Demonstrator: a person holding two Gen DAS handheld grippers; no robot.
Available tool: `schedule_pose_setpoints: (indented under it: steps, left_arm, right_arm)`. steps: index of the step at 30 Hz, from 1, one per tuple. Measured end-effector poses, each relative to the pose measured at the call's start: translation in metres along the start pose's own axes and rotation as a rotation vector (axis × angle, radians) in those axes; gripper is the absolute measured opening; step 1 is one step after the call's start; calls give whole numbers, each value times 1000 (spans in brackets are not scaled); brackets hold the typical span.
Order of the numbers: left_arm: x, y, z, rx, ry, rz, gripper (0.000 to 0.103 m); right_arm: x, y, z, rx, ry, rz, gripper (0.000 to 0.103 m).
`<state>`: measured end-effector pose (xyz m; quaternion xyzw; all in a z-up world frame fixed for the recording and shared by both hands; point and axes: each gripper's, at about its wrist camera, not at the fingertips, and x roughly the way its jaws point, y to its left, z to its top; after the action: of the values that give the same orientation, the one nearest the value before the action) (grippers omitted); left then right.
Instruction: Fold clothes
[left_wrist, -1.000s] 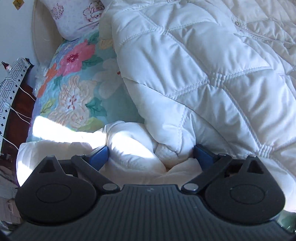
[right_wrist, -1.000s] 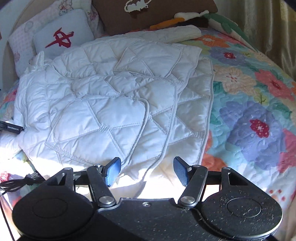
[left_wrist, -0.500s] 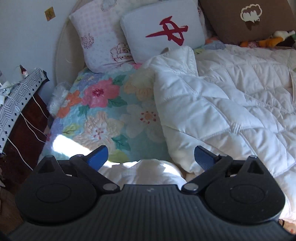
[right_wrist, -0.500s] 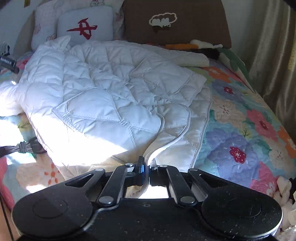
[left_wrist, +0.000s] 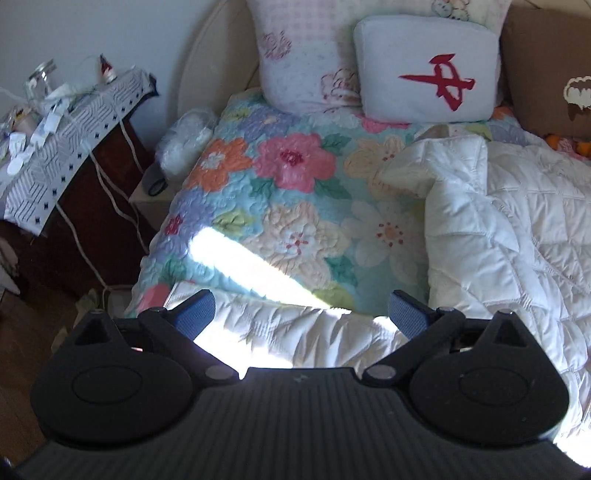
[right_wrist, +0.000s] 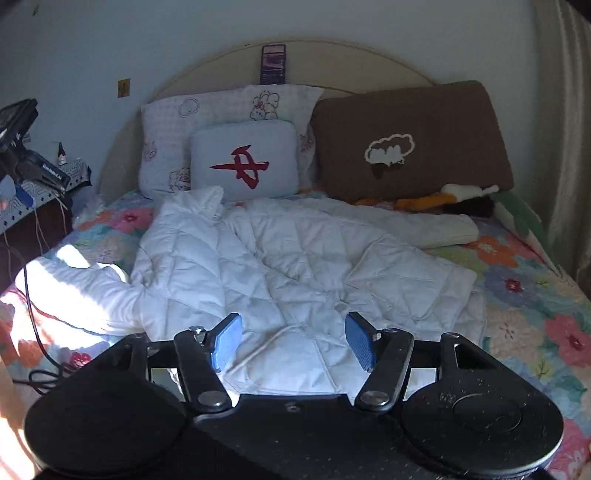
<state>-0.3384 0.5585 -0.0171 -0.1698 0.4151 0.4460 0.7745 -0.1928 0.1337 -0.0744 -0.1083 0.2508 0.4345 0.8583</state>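
Observation:
A white quilted padded jacket (right_wrist: 295, 269) lies spread on the bed. One sleeve (right_wrist: 74, 291) stretches left into the sunlight and the other sleeve (right_wrist: 417, 223) lies toward the back right. My right gripper (right_wrist: 293, 341) is open and empty above the jacket's near hem. My left gripper (left_wrist: 301, 314) is open and empty just above the left sleeve (left_wrist: 291, 332), with the jacket's collar and body (left_wrist: 498, 229) to its right. The left gripper also shows at the far left of the right wrist view (right_wrist: 22, 173).
The floral bedspread (left_wrist: 280, 192) covers the bed. A pillow with a red mark (right_wrist: 245, 164), a pink pillow (right_wrist: 162, 147) and a brown pillow (right_wrist: 410, 140) stand at the headboard. A nightstand with a patterned cloth and cables (left_wrist: 62, 129) is on the left. A curtain (right_wrist: 565, 147) hangs on the right.
The right gripper was shut on the jacket's hem half a second ago, and is now open and pulled back. The left gripper lifted off the sleeve and moved back, staying open.

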Motion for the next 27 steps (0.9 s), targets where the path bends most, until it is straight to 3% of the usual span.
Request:
schedule_pose_setpoints:
  steps: [4, 6, 8, 12, 14, 16, 21, 23, 27]
  left_arm:
    - [-3, 28, -48, -91, 32, -39, 102]
    - [-2, 39, -77, -124, 59, -56, 102]
    - [0, 45, -102, -145, 94, -80, 102]
    - [11, 51, -144, -247, 158, -217, 102]
    - [17, 50, -156, -319, 136, -267, 102]
    - [27, 51, -164, -391, 91, -290, 102]
    - [63, 73, -160, -601, 23, -224, 102]
    - [78, 81, -159, -653, 33, -186, 102]
    - [108, 91, -164, -725, 41, -111, 103]
  right_arm:
    - [7, 10, 26, 72, 161, 150, 67]
    - [0, 12, 30, 118, 209, 272, 67]
    - [0, 19, 34, 73, 270, 334, 67]
    - [22, 42, 39, -91, 376, 382, 78]
    - [43, 58, 33, -189, 309, 369, 78]
    - [62, 69, 25, -195, 238, 382, 78]
    - [107, 90, 11, -90, 101, 421, 78]
    - [117, 92, 11, -21, 72, 410, 78]
    - [129, 86, 5, 79, 102, 400, 78]
